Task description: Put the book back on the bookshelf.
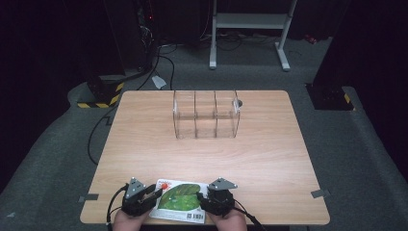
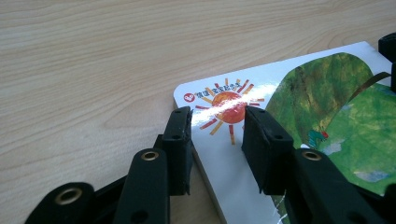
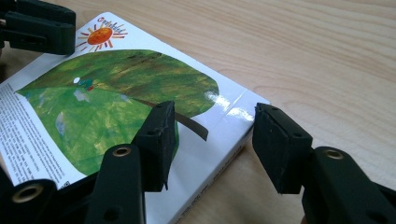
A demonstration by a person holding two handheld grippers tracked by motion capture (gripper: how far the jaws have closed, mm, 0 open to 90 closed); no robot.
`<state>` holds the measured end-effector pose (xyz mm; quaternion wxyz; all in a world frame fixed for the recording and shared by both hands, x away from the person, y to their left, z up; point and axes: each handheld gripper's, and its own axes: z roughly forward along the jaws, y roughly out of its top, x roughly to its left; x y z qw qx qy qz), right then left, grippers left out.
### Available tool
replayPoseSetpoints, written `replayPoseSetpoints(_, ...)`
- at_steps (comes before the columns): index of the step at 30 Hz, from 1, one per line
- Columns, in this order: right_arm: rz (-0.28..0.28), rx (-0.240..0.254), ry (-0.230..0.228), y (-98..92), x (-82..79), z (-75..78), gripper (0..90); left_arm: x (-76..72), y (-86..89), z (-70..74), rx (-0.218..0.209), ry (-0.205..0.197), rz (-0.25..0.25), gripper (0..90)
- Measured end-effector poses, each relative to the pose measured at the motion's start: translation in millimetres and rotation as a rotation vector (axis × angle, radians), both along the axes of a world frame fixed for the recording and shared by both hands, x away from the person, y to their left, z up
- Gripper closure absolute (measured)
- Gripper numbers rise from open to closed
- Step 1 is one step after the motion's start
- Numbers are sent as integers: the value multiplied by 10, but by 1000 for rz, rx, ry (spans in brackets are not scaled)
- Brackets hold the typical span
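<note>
A picture book [image 1: 179, 198] with a green leaf and an orange sun on its white cover lies flat at the table's near edge. My left gripper [image 1: 158, 191] is at the book's left corner. In the left gripper view its jaws [image 2: 217, 116] straddle that corner: one stands beside the book [image 2: 327, 107] at its edge, the other over the sun, with a gap between them. My right gripper [image 1: 201, 197] is at the right corner. In the right gripper view its jaws [image 3: 212, 112] stand apart, one over the leaf on the book [image 3: 116, 88], one over bare wood past the spine.
A clear plastic organiser [image 1: 206, 114] with three compartments stands on the wooden table [image 1: 260, 154] at its far middle, with a small dark object [image 1: 239, 102] behind it. Beyond the table are a white stand [image 1: 250, 21], cables and dark equipment on grey carpet.
</note>
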<state>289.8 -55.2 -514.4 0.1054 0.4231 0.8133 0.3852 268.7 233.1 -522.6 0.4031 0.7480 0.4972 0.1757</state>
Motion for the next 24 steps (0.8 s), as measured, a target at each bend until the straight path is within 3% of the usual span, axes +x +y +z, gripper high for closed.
replayPoseSetpoints(16, -37, -30, -23, -141, 272, 18, 496, 294, -216, 16, 18, 2, -15, 628)
replayPoseSetpoints(24, -66, -35, -10, -238, 386, 33, 496, 443, -359, 26, 45, -12, -20, 635)
